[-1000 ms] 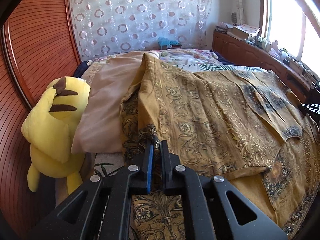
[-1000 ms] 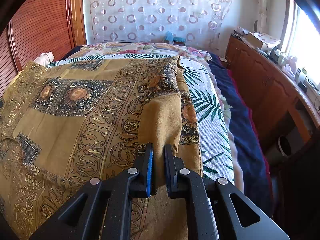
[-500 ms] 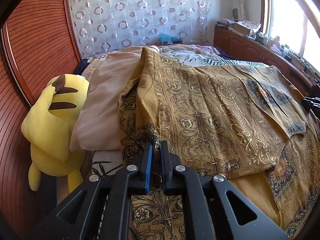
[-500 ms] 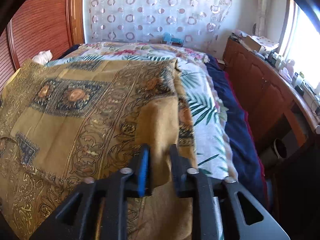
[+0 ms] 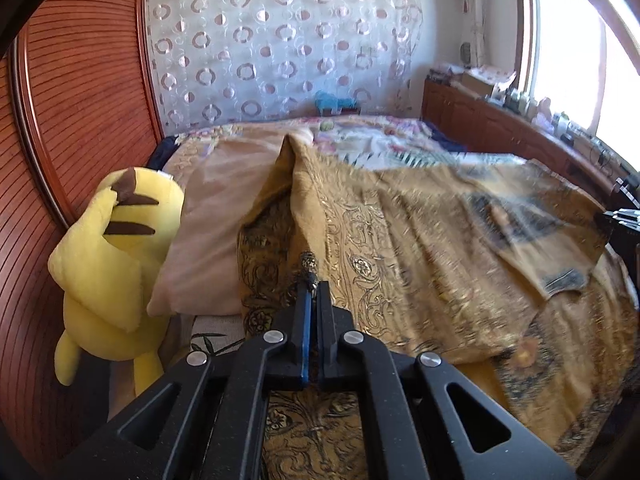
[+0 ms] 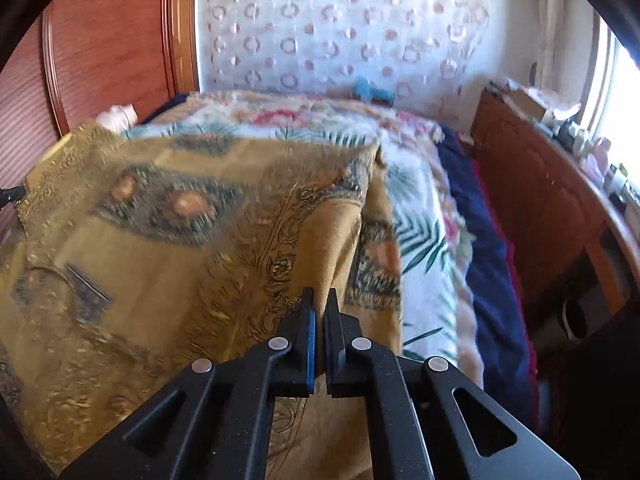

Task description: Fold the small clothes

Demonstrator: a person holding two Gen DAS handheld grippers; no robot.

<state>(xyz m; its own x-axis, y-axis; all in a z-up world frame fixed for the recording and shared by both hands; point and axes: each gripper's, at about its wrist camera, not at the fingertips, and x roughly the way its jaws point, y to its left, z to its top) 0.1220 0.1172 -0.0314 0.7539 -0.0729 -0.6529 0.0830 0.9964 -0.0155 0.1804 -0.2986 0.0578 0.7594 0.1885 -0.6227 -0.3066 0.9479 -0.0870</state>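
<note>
Currently both grippers hold one gold patterned garment (image 5: 420, 248) lifted above the bed (image 6: 424, 208). The left gripper (image 5: 311, 300) has its jaws nearly closed on a bunched dark-trimmed edge of the cloth, which rises in a ridge straight ahead of the jaws. The right gripper (image 6: 319, 308) has its jaws pinched, with only a narrow gap, on a fold of the same garment, which hangs forward and to the left of the jaws.

The garment's long axis runs between the two grippers, across the bed. Its free part drapes over the middle of the bed; a lower layer lies under the lifted layer at the near edge.

On the left side of the bed, a beige pillow (image 5: 224, 216) and a yellow plush toy (image 5: 108, 260) sit just beside the lifted edge, near the wooden headboard (image 5: 80, 92). On the right side, floral bedding is bare up to the bed's edge, with a wooden cabinet (image 6: 540, 200) beyond. Judged from this layout, the open room for laying the fold lies forward, toward the far edge of the bed.
</note>
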